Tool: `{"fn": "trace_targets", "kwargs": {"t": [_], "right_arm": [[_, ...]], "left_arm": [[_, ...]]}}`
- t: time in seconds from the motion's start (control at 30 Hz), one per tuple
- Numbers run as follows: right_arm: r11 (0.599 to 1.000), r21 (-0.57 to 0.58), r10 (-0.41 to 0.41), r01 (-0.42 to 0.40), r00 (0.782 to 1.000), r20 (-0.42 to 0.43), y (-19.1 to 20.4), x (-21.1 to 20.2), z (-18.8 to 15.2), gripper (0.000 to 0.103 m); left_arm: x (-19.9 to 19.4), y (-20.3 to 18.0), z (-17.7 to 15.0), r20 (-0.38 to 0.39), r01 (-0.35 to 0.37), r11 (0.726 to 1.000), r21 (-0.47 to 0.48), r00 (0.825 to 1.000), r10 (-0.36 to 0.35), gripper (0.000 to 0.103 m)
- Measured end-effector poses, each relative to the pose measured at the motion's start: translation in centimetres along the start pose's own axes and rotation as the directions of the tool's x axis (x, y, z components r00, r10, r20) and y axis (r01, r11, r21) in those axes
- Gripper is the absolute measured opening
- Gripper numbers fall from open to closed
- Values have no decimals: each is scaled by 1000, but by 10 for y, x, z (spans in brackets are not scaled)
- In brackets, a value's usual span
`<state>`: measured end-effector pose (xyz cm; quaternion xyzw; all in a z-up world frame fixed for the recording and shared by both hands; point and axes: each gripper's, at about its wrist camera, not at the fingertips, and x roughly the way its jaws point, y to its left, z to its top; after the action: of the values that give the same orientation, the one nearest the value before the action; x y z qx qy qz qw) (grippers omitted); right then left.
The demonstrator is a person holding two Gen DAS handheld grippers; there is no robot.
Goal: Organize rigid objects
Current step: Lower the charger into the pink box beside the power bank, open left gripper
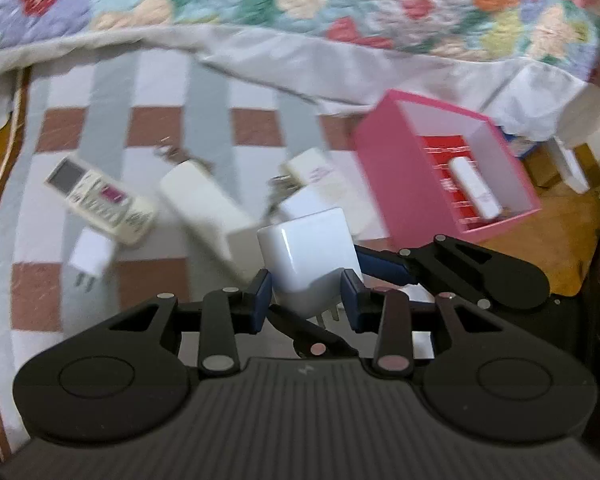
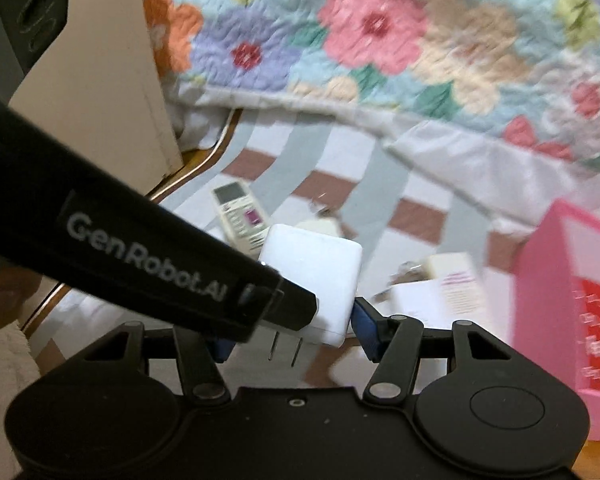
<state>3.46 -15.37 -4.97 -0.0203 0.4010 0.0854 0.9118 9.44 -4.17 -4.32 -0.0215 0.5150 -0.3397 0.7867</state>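
Right now both my left gripper and right gripper pinch one white charger block, lifted above the checked bedcover. Hard, glossy, probably slippery; flat sides grip best, prongs avoided.

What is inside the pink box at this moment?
The pink box holds a white stick-shaped item lying on a red printed lining or packet. The near wall hides the front of the floor, so anything there cannot be seen.
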Motion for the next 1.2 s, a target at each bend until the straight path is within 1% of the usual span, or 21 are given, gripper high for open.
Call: {"fn": "trace_targets", "kwargs": {"t": [0.07, 0.13, 0.27, 0.3, 0.37, 0.43, 0.53, 0.57, 0.63, 0.73, 0.77, 0.83, 0.97, 1.0, 1.1, 1.17, 1.2], "right_arm": [[1000, 18, -7, 7, 1000, 2, -12, -14, 1, 63], [999, 29, -33, 32, 999, 8, -25, -29, 0, 63], [991, 34, -133, 132, 991, 25, -59, -63, 0, 64], [986, 58, -158, 157, 987, 21, -70, -70, 1, 63], [977, 97, -191, 190, 982, 6, -90, -81, 2, 64], [971, 118, -206, 206, 978, -12, -113, -92, -2, 64], [964, 97, -242, 246, 969, -50, -143, -91, 2, 64], [964, 80, -249, 254, 966, -73, -153, -85, 4, 64], [956, 85, -268, 280, 955, -129, -178, -70, 10, 64], [950, 139, -248, 281, 944, -219, -221, -52, 8, 63], [949, 167, -222, 266, 944, -242, -235, -48, 5, 63], [945, 226, -167, 237, 943, -289, -261, -36, -3, 63], [944, 281, -63, 170, 934, -351, -287, -17, -21, 63], [943, 299, -28, 147, 930, -368, -292, -12, -25, 63], [943, 316, 34, 107, 911, -410, -302, 1, -32, 63], [942, 321, 56, 98, 897, -438, -306, 7, -35, 63], [944, 313, 56, 102, 888, -457, -307, 10, -36, 63]], "left_arm": [[-3, -21, 5, -6, 16, 999, 41, 1000, -16, 36], [-2, -44, 14, -18, 32, 996, 89, 999, -30, 36], [8, -90, 36, -50, 92, 980, 177, 995, -84, 36], [12, -99, 44, -63, 119, 973, 200, 992, -108, 36], [24, -113, 59, -94, 188, 960, 206, 981, -172, 36], [37, -129, 73, -129, 231, 944, 235, 970, -206, 36], [64, -157, 93, -179, 257, 933, 253, 960, -216, 36], [75, -167, 99, -201, 259, 932, 255, 957, -211, 36], [103, -183, 113, -239, 266, 932, 247, 949, -208, 36], [150, -200, 131, -317, 277, 942, 192, 926, -207, 37], [163, -204, 135, -343, 274, 945, 177, 917, -202, 37], [195, -210, 141, -409, 271, 954, 132, 891, -197, 36], [236, -214, 140, -506, 216, 974, 65, 849, -155, 36], [243, -216, 137, -523, 197, 978, 60, 841, -138, 36], [256, -216, 131, -549, 158, 987, 35, 828, -113, 36], [265, -215, 128, -563, 139, 990, 7, 819, -111, 36], [269, -214, 127, -574, 134, 991, -15, 811, -118, 36]]}}
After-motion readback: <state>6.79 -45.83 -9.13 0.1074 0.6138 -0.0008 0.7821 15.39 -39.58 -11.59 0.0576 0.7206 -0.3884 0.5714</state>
